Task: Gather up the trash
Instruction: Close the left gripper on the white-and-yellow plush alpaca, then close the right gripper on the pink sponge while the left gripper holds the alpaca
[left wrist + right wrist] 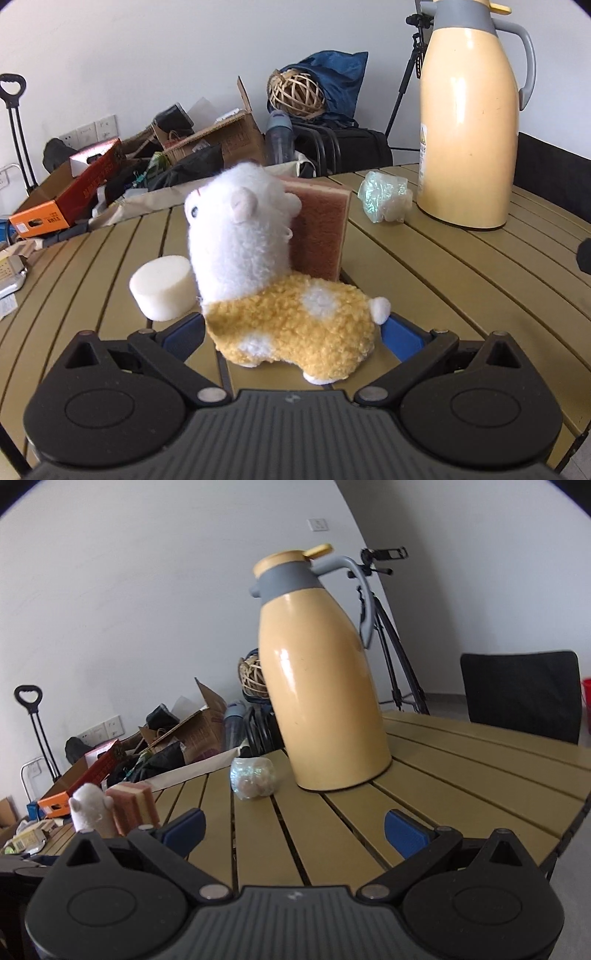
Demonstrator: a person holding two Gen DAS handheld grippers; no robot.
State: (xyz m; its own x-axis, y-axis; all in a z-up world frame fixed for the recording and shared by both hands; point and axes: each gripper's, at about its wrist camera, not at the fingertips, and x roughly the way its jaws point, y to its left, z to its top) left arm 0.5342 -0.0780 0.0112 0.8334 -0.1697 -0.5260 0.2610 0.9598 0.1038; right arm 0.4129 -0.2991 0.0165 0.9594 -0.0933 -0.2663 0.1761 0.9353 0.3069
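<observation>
While your left gripper [291, 332] sits low over the slatted table [443, 266], its blue fingers [400, 338] stand wide apart on either side of a plush alpaca [284, 295], white head, yellow fleece body; whether the pads touch the fleece cannot be told. Just behind the toy a brown-faced sponge [321, 236] stands on edge, touching or nearly touching the plush's neck. A white foam cylinder [164, 286] lies on its side just beside the toy's chest. The trash, a crumpled clear plastic wrapper [386, 201], rests farther back on the table, near the base of the tall yellow thermos jug [467, 125] but apart from it. Your right gripper [293, 829] has its tongs spread too, nothing between them, only bare slats. From the right wrist view the wrapper [253, 777] lies ahead and slightly left of centre, just beside the jug [321, 686]. Beyond the table edge: cardboard boxes [221, 136] and a tripod [391, 646].
</observation>
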